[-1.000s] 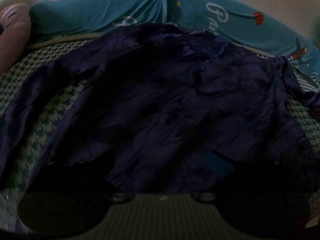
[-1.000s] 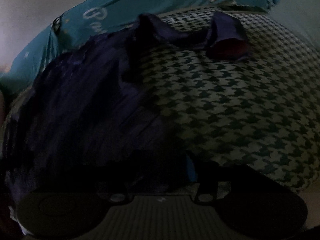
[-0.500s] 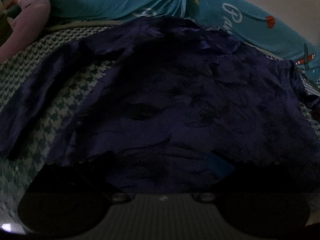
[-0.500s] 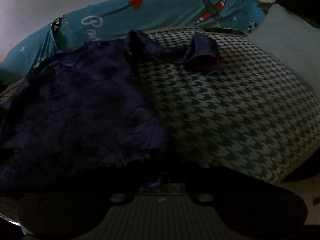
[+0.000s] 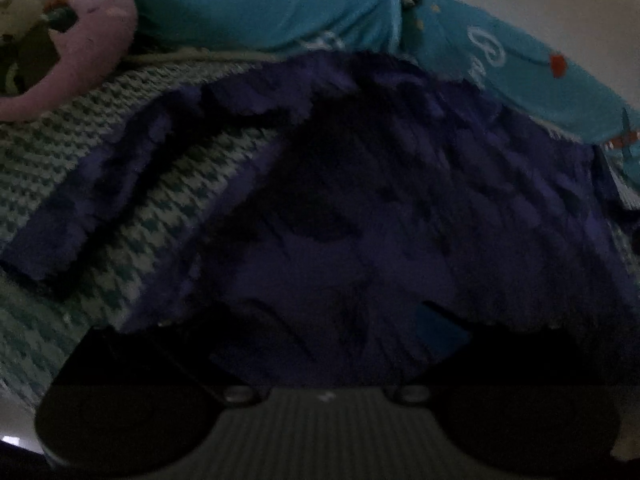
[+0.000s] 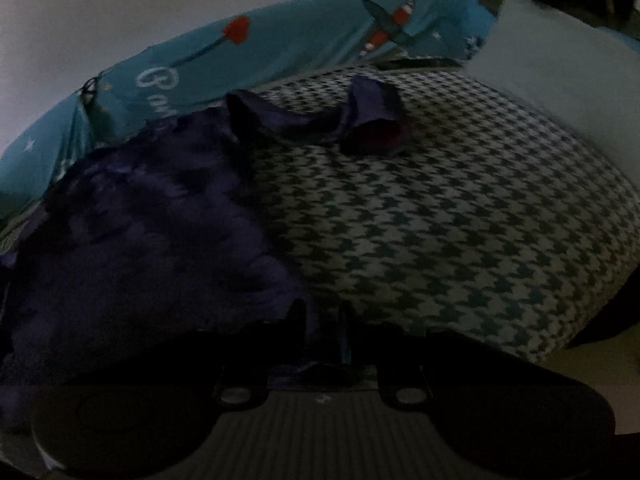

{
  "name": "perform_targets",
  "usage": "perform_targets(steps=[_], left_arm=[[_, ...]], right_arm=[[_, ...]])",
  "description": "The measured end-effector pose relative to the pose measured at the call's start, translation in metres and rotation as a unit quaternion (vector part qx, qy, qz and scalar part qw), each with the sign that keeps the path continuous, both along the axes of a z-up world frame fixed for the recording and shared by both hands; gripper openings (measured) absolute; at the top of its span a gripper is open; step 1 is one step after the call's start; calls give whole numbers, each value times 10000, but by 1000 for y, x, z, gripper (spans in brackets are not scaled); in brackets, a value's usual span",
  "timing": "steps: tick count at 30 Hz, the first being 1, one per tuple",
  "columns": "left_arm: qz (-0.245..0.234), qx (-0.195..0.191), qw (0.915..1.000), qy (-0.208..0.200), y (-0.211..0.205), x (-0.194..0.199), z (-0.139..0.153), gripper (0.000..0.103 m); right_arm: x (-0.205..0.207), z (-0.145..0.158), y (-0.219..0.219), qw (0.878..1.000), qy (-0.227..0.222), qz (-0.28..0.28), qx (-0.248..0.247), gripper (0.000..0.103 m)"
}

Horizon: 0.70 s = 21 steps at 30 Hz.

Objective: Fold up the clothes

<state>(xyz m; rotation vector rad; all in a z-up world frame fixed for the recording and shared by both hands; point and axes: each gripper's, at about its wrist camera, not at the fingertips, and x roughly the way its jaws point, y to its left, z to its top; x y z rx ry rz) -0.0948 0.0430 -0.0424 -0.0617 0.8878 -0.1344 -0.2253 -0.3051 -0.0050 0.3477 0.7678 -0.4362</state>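
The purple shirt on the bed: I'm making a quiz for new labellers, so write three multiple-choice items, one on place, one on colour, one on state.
1. In the right wrist view, where does the shirt have its far sleeve? A on the houndstooth cover; B on the wall cushion; C off the bed.
2. What colour is the cushion along the wall? A yellow; B teal; C black.
3. How does the shirt lie? A folded square; B rolled up; C spread out, unfolded.

A: the sleeve rests on the houndstooth cover.
B: the cushion is teal with printed planes.
C: the shirt lies spread, sleeves out.
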Motion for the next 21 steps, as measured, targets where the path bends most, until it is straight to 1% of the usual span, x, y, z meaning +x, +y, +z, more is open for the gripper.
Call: perform_targets(steps=[1,4,8,10,12,18,21], left_arm=[[69,-12,10000,-56,4,2,3,103],[277,-63,9995,-153,19,9,11,103],[545,-201,9983,-50,44,18,16,103],[602,-99,9981,1,52,22,18,103],[625,52,9980,-26,56,22,20,103],[591,-16,9982,70,69,23,24,102],[441,37,9990,3,71,22,33,102]], right_arm=[[2,1,3,10000,-30,83,-32,19],[6,2,16,9989,-104,449,-17,19],[17,0,41,9948,-68,1011,-64,19],[23,-1,54,9920,-56,1264,-25,19],[28,-2,66,9885,-48,1511,33,20],[42,-5,103,9743,-78,2250,75,20],[46,-6,124,9639,-104,2658,88,20]])
